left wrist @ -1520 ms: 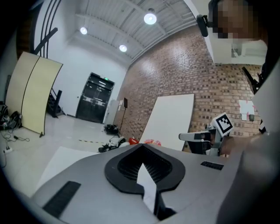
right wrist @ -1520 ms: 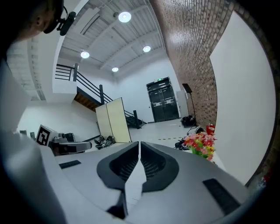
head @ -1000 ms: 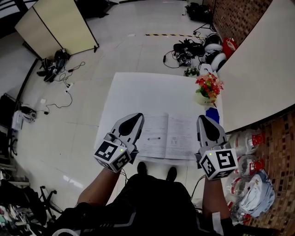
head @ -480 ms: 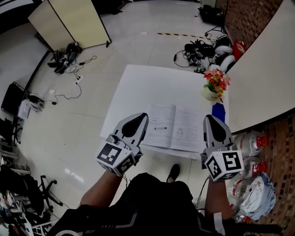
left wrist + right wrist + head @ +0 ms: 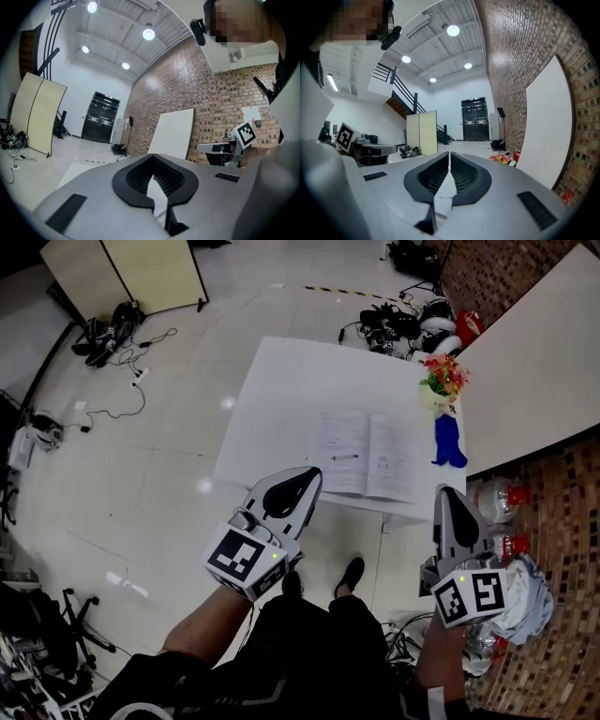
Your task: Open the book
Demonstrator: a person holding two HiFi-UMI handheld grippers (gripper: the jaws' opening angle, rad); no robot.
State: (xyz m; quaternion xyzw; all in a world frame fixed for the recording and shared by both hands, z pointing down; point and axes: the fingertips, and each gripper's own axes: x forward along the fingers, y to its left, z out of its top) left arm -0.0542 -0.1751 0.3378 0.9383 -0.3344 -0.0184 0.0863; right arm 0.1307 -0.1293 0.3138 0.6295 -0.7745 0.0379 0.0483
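Left tool (image 5: 314, 474) and right tool (image 5: 453, 493), grey moulded shells with ribbed black pads, are both pinched together on nothing. They are over the floor at 6 o'clock of the flat white counter (image 5: 291, 399). Book (image 5: 367, 457) lies open, thin printed paper pages flat, near the counter's 5 o'clock corner. Half a second ago both tools flanked the book; now they are well clear of it.

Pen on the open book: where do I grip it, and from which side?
I'd take the pen at mid-barrel, coming straight down from above, jaws across its thin width. It lies flat on the left page of the book, crosswise to the spine, so nothing gets under it.
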